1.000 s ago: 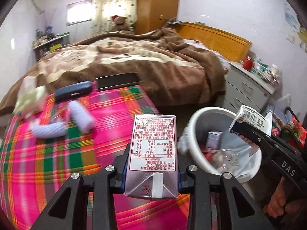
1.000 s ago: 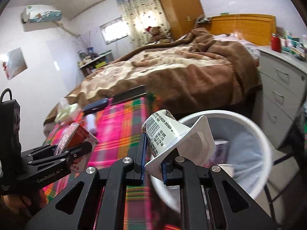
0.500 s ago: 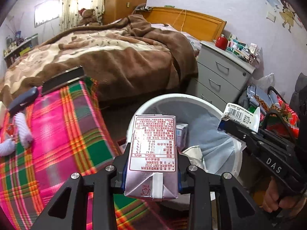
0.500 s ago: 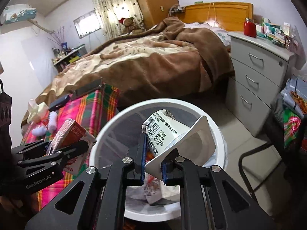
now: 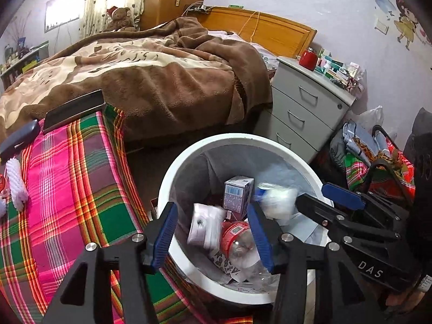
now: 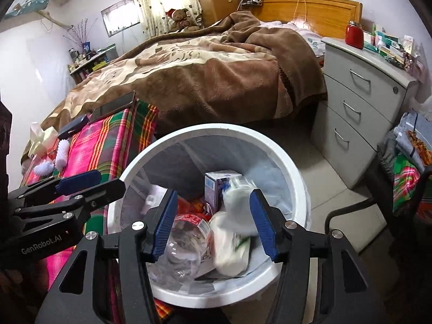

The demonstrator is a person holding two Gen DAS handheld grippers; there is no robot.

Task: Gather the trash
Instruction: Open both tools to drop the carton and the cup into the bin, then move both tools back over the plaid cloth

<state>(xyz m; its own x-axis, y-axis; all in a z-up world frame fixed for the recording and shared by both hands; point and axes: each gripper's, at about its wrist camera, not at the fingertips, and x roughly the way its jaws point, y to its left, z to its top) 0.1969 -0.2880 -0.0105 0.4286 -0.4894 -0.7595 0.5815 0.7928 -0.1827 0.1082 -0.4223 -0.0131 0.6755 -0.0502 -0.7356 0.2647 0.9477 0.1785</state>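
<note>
Carton (image 5: 206, 228) and cup (image 6: 237, 205) dropped into bin (image 5: 189, 156); both claws (image 5: 213, 232) (image 6: 213, 224) spread.

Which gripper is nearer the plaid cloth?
Left. The left gripper hangs open over the trash bin's rim on the plaid cloth side; the right gripper is open over the bin's far side.

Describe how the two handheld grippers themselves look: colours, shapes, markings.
Both are matte black angular frames with silver bolts and blue ribbed pads lining the fingers. The left gripper reads "GenRobot.AI" in white on its side, seen in the right wrist view. The right gripper carries white "DAS" lettering, seen in the left wrist view. No cables show.
</note>
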